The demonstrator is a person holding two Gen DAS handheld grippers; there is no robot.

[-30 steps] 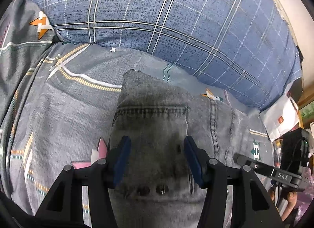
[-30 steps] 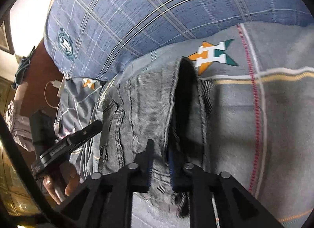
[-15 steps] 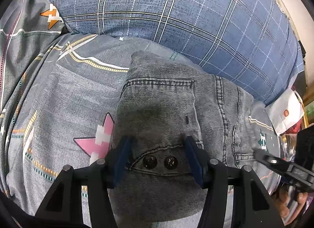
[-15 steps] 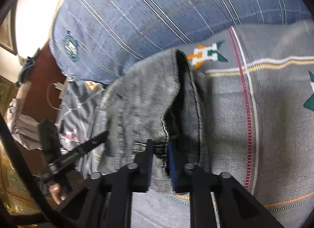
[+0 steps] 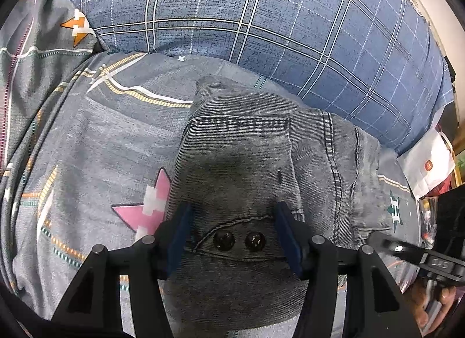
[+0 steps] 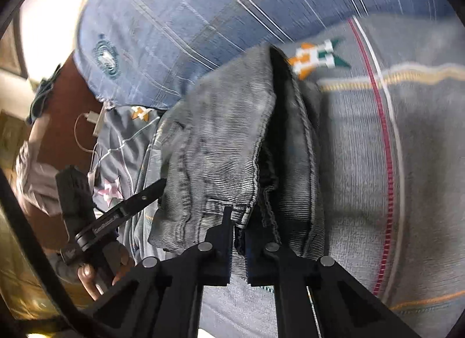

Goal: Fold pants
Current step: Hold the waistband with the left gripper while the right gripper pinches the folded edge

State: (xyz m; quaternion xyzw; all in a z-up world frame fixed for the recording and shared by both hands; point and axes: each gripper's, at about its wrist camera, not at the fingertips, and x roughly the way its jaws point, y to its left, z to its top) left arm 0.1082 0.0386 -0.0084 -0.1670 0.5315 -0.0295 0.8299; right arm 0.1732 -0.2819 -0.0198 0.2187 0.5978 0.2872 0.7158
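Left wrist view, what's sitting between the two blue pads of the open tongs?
In the left wrist view, the grey jeans fill the gap between the left tongs, with two dark buttons side by side there.

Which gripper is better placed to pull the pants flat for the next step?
Probably the right. The right gripper is shut on the pants at the waistband edge. The left gripper is open, its fingers on either side of the two buttons, gripping nothing.

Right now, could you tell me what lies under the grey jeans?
The jeans rest on a grey patterned bedsheet; a pink star shows partly at their left edge. Whatever lies beneath the denim itself is covered.
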